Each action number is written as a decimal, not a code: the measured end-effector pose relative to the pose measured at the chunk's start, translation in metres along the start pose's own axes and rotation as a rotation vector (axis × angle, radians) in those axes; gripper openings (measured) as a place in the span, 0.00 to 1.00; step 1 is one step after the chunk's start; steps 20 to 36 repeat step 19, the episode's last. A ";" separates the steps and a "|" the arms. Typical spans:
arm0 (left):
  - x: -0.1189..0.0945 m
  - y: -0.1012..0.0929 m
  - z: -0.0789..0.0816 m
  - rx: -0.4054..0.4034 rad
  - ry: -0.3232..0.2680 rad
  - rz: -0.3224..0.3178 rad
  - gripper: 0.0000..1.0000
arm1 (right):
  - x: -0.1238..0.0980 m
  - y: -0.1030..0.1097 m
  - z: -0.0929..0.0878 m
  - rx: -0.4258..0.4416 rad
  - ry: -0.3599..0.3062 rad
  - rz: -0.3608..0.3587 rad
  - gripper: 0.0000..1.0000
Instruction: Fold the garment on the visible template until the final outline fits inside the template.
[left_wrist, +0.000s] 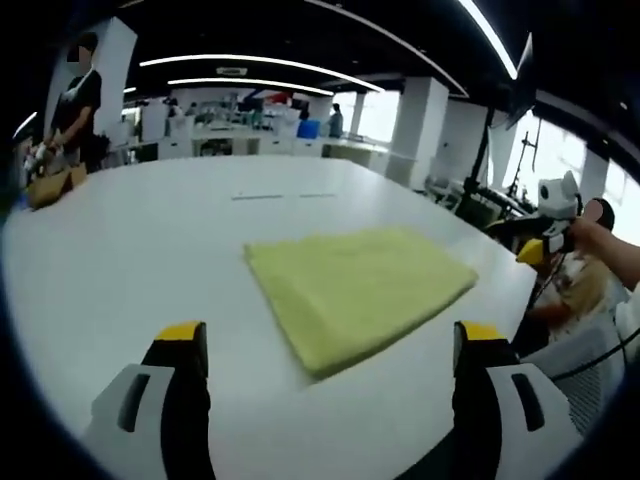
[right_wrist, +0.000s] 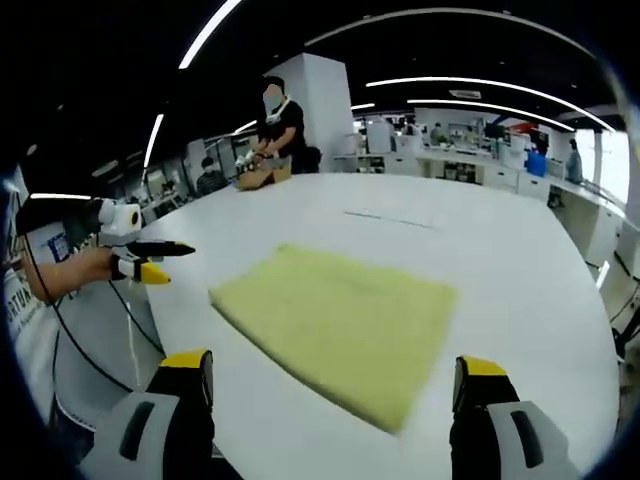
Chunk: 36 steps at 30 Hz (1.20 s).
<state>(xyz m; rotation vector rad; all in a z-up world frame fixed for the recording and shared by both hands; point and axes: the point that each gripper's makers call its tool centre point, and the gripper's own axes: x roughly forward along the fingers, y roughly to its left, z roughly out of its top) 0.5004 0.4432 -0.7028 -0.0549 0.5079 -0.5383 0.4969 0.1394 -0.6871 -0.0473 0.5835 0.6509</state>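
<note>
**Folded cloth on the table, both tongs clear of it**

The white table (left_wrist: 150, 250) carries the work. On it lies the yellow-green garment (left_wrist: 360, 290), flat and already folded to a neat four-sided shape, well in from the table edge in the right gripper view. Faint thin marks (left_wrist: 283, 196) show on the table beyond it; whether they belong to the template I cannot tell, and no outline shows around the cloth itself.

Judged from this, the folding looks near its end — the step in hand seems to be checking the result. The next move calls for confirming the outline sits inside the template, then either one more fold or stopping.

The left gripper (left_wrist: 330, 345) hangs above the near edge of the cloth, jaws spread wide, holding nothing. The right gripper (right_wrist: 335, 375) does likewise — jaws apart, empty, clear of the fabric.

Containers: a brown cardboard box (right_wrist: 258, 177) sits at the far table edge beside a standing person (right_wrist: 282, 125); its contents are too small to make out.
</note>
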 end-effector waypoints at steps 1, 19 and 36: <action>0.000 0.001 -0.002 0.004 0.011 0.006 0.99 | -0.001 -0.001 0.000 0.000 0.000 -0.003 0.99; -0.002 -0.001 -0.006 0.042 0.041 0.020 0.98 | -0.003 -0.004 -0.006 -0.010 0.020 -0.019 0.97; -0.002 -0.001 -0.006 0.042 0.041 0.020 0.98 | -0.003 -0.004 -0.006 -0.010 0.020 -0.019 0.97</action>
